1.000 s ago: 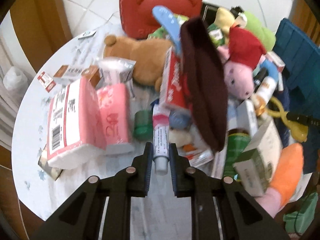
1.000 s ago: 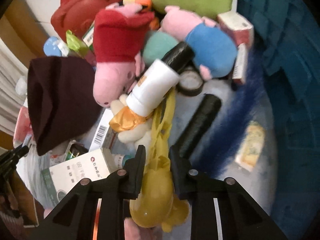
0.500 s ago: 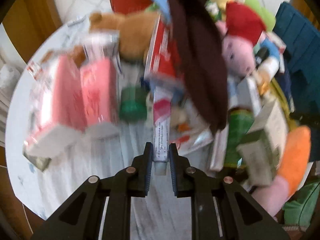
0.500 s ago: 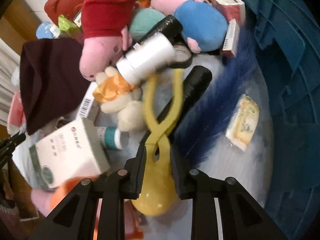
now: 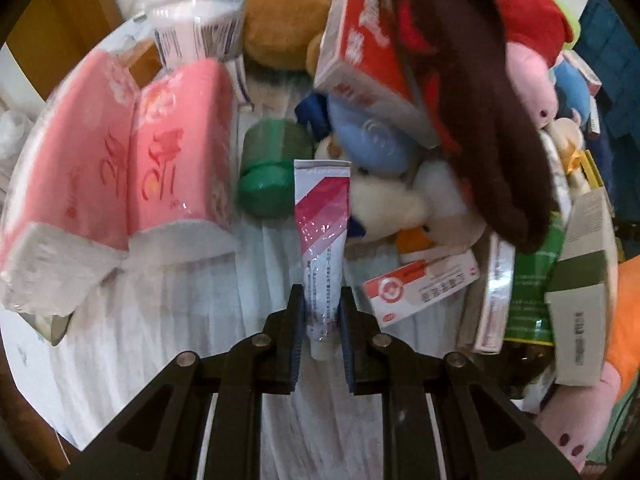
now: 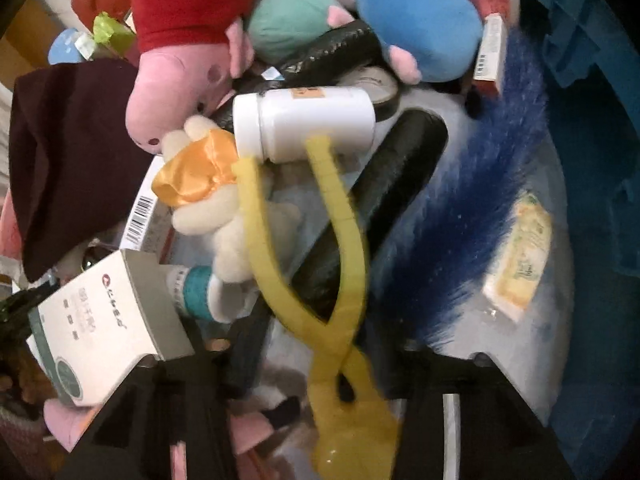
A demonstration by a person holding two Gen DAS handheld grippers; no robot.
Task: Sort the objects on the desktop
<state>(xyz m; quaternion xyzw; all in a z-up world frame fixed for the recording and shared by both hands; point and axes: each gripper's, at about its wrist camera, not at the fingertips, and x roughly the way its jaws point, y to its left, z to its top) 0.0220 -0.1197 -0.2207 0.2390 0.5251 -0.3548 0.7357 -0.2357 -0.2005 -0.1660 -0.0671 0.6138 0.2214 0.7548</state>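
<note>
Left wrist view shows the left gripper [image 5: 319, 312] clamped on a tube [image 5: 322, 240] above the desk [image 5: 168, 320], the right gripper's [image 6: 316, 360] jaws have just been opening around yellow tongs [image 6: 340, 280], and most clutter remains unsorted.

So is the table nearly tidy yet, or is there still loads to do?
Still loads. Little looks sorted: only the two pink tissue packs sit side by side. In hand: the left gripper is shut on a pink-and-white tube; the right gripper has just been opening, jaws apart round the yellow plastic tongs. Left: the soft toys, boxes and white bottle are heaped together.
</note>
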